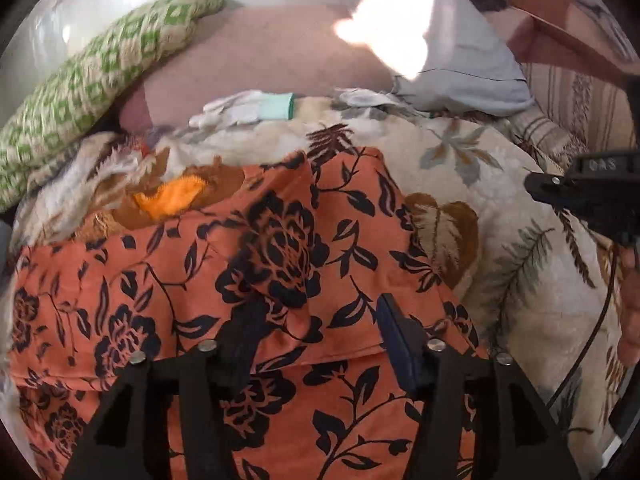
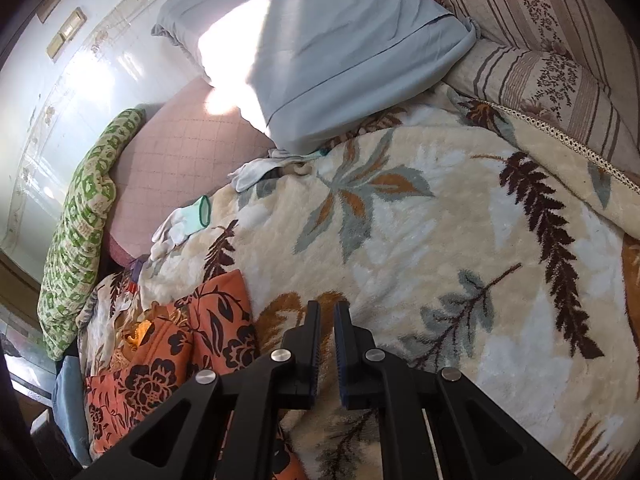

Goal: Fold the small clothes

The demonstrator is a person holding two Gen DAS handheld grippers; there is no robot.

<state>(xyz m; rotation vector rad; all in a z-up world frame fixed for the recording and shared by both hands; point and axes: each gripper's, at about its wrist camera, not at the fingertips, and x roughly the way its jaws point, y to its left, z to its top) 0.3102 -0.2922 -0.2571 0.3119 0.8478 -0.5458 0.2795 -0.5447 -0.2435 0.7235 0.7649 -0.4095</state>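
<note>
An orange garment with black flowers [image 1: 248,280] lies folded on the leaf-patterned blanket [image 1: 500,208]. My left gripper [image 1: 316,320] hovers right over it with its jaws wide apart and nothing between them. In the right wrist view the garment [image 2: 176,352] lies at the lower left. My right gripper [image 2: 327,312] is above the bare blanket [image 2: 420,240] just right of the garment, jaws nearly together and empty. The right gripper also shows at the right edge of the left wrist view [image 1: 580,192].
A bright orange cloth [image 1: 172,196] peeks out behind the garment. White gloves with green cuffs [image 2: 184,220] lie at the blanket's far edge. A light blue pillow [image 2: 320,52], a green patterned pillow [image 2: 80,232] and striped cushions [image 2: 560,52] ring the bed.
</note>
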